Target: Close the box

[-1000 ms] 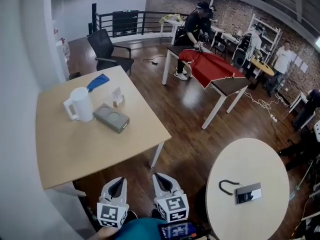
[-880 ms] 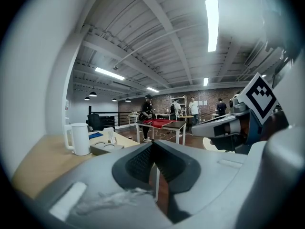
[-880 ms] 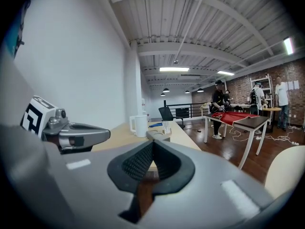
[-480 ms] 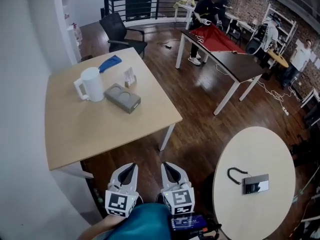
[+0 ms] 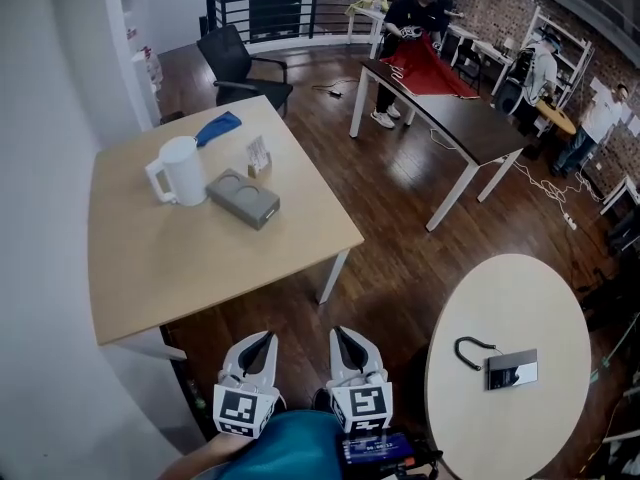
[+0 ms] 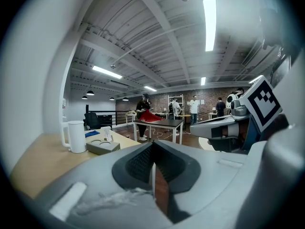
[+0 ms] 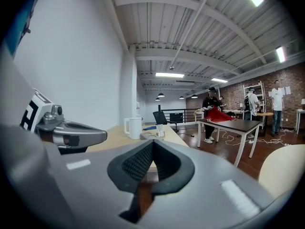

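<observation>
Left gripper (image 5: 262, 340) and right gripper (image 5: 343, 334) held jaws together, empty; box (image 5: 243, 197) lay well ahead, leftward, nearer left gripper.

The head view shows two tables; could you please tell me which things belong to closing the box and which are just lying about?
For the job: grey box, probably the one to close; left gripper and right gripper, both shut, empty.

Lying about: white jug, blue cloth, small card stand; black cable and flat device on the round table.
</observation>
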Tool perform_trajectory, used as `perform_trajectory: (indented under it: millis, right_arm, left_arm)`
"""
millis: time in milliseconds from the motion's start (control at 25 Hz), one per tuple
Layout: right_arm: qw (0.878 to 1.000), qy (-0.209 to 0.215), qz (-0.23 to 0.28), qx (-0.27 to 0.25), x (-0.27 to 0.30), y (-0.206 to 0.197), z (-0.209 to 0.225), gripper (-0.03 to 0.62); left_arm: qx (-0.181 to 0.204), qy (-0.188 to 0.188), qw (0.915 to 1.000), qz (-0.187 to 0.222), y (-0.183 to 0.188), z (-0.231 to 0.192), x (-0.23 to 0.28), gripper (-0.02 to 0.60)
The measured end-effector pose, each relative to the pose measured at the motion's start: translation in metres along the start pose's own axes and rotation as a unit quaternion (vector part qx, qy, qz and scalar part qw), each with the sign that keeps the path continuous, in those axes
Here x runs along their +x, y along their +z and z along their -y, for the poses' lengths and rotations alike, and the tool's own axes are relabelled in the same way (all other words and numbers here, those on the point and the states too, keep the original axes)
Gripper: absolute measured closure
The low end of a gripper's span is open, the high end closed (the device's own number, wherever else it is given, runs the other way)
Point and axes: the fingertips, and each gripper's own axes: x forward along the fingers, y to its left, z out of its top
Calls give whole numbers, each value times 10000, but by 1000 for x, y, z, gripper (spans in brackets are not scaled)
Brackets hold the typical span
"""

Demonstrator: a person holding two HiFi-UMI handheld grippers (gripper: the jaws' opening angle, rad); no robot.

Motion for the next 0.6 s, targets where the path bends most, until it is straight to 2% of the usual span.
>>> perform_trajectory:
  millis: [600]
  right_arm:
    - [10000, -28, -56, 61, 7, -4, 7, 605]
  left_arm:
    - [32, -84, 9999, -46, -7, 1, 12, 592]
